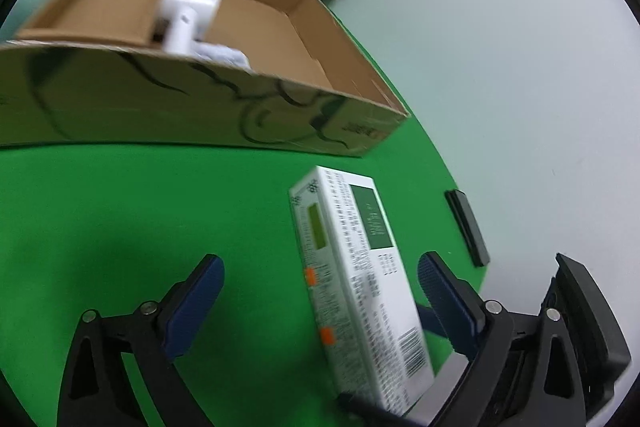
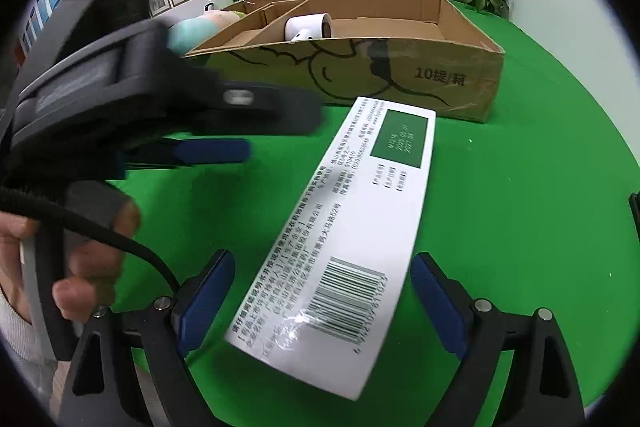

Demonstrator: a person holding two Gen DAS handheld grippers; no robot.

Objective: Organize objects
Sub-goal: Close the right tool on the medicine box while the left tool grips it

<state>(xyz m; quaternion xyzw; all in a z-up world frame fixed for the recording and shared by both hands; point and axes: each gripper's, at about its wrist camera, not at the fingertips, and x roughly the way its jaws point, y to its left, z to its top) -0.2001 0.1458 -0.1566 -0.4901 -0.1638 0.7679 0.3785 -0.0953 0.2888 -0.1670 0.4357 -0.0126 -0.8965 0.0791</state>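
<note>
Your right tongs (image 2: 322,303) stand wide open and grip nothing: the long white printed carton with the barcode and dark green label (image 2: 340,223) lies flat on the green table cover (image 2: 520,207) with its barcode end between the blue pads (image 2: 204,303), and a clear gap shows on each side. Your left tongs (image 1: 320,303) are also spread wide and empty. In the left wrist view the same carton (image 1: 356,279) sits toward the right-hand pad, not centred, and runs away from you at a slant.

Just to the left of the right tongs, your hand (image 2: 80,259) holds the left tool, whose body crowds that side of the view.

Beyond the carton's far end, close to it, stands the open brown cardboard box with a black line drawing on its wall (image 2: 400,75). Inside it lies a white cylindrical device (image 2: 308,27) beside a cardboard divider.

I judge the main risks this way. If you close the right pads on the slanted carton, they may catch it cornerwise, so it twists or slips out. If both tools close together, they may collide, being so near each other. On the lift, the long carton may droop and strike the box wall. A small black flat bar (image 1: 466,227) lies near the table edge, to the right of the left tongs; a wide swing could knock it off.
</note>
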